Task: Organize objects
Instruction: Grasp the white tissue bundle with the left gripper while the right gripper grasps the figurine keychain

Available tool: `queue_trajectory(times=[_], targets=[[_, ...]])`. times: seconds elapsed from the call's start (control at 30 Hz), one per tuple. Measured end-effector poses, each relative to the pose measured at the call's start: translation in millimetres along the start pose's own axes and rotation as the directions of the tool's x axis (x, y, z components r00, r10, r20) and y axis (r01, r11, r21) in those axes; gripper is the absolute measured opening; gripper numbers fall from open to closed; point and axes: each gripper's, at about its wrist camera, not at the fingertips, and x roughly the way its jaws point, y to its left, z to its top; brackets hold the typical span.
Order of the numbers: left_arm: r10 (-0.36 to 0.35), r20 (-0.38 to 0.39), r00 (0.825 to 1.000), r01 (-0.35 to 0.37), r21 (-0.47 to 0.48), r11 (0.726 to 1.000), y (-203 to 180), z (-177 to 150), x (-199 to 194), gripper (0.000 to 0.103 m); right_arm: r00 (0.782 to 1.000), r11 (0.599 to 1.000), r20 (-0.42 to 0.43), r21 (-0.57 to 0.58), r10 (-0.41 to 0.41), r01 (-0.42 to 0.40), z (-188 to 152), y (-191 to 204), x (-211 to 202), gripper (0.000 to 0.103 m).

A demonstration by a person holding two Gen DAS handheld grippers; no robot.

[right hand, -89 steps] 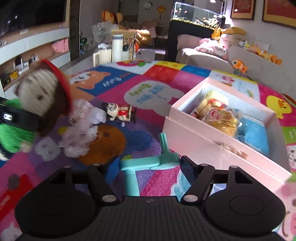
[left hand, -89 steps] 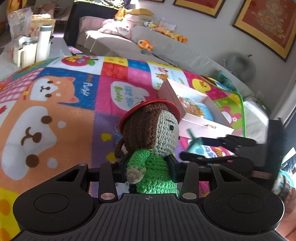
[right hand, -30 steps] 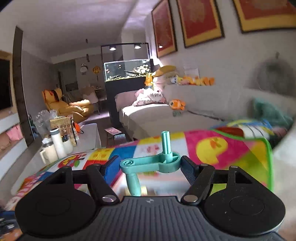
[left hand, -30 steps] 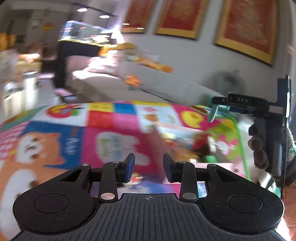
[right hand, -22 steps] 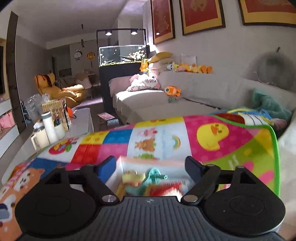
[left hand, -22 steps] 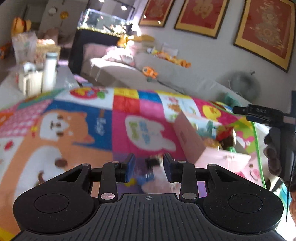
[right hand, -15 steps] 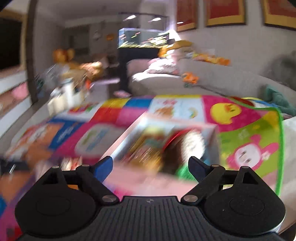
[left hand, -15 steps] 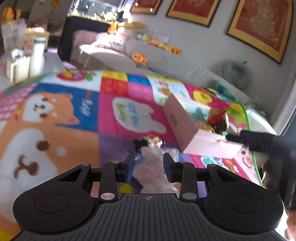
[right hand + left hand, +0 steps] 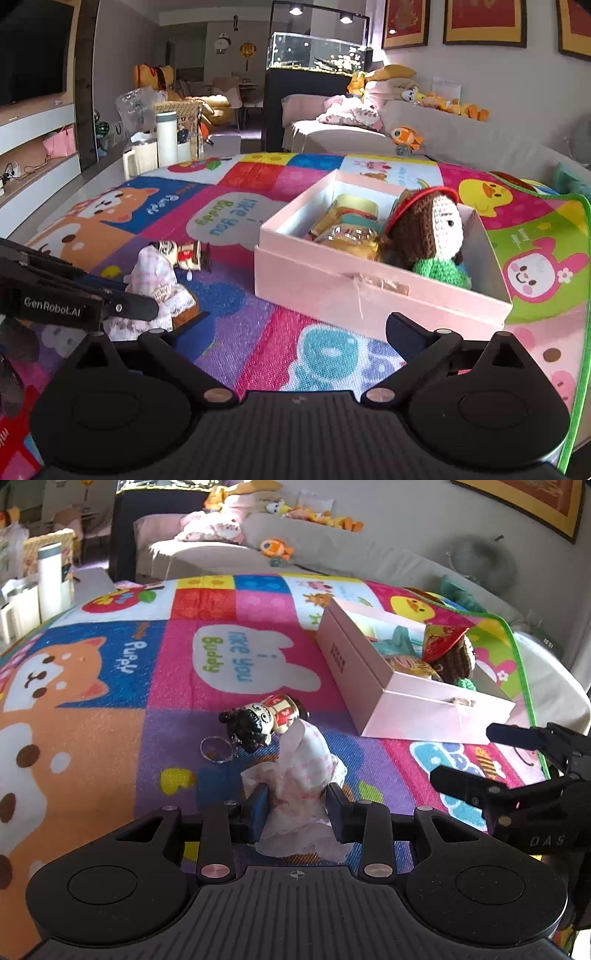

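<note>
A pink-and-white cloth toy (image 9: 306, 760) (image 9: 155, 273) lies on the play mat, and my left gripper (image 9: 295, 805) (image 9: 140, 295) stands low over it, a finger on each side, jaws partly open. Just beyond it lies a small black-haired keychain figurine (image 9: 262, 720) (image 9: 181, 254). The open pink box (image 9: 373, 686) (image 9: 314, 284) holds a crochet doll (image 9: 454, 657) (image 9: 428, 229) with a red hat, a teal part (image 9: 397, 638) and several other toys. My right gripper (image 9: 295, 328) (image 9: 463, 755) hovers in front of the box, jaws opening wide, nothing between them.
The colourful mat (image 9: 236, 664) ends in a green border (image 9: 580, 332) at the right. A white bottle (image 9: 167, 138) and jugs stand on a table at the back left. A sofa (image 9: 461, 144) with plush toys runs behind.
The right gripper has let go of the teal part, which is now in the box, and its jaws have spread. The left gripper has come down over the cloth toy.
</note>
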Motion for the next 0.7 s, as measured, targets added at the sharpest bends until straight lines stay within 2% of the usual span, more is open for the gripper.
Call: queue_trajectory(times=[0.1,0.13,0.2,0.27,0.33,0.4,0.47,0.53,0.7], targets=[[-0.010,-0.008,1.000,0.010,0.014,1.000,0.6,-2.3,-3.4,0.036,1.000,1.000,-0.011,-0.009,0.011,-0.012,-1.4,3.5,0.7,0.099],[-0.011,-0.008,1.000,0.011,0.015,1.000,2.8,-3.6,-6.2,0.028,1.000,1.000,-0.011,-0.014,0.016,-0.017,-0.7,5.7,0.2,0.099],[0.012,0.010,1.000,-0.012,-0.007,1.000,14.6,-5.5,-15.2,0.022,1.000,0.999,-0.003,-0.027,0.026,-0.027,1.5,10.5,-3.0,0.099],[0.099,0.060,0.993,-0.096,-0.045,0.994,34.4,-6.4,-27.8,0.021,0.999,0.998,0.009,-0.042,0.042,-0.042,6.6,17.3,-6.2,0.099],[0.185,0.087,0.979,-0.174,-0.121,0.977,59.4,-7.4,-37.0,0.020,0.997,0.996,0.028,-0.063,0.070,-0.068,12.9,28.3,-8.0,0.099],[0.230,0.095,0.968,-0.206,-0.218,0.954,84.3,-12.0,-44.0,0.020,0.995,0.992,0.047,-0.092,0.091,-0.086,19.6,43.2,-5.1,0.097],[0.226,0.115,0.967,-0.187,-0.277,0.943,99.2,-19.3,-48.2,0.018,0.992,0.987,0.047,-0.114,0.117,-0.111,27.3,60.3,5.4,0.091],[0.208,0.157,0.965,-0.157,-0.286,0.945,103.0,-28.3,-50.8,0.018,0.991,0.984,0.029,-0.125,0.134,-0.130,34.3,74.3,20.9,0.083],[0.200,0.173,0.964,-0.143,-0.293,0.945,102.9,-28.5,-52.7,0.018,0.990,0.985,-0.048,-0.103,0.130,-0.135,54.0,93.8,73.7,0.083]])
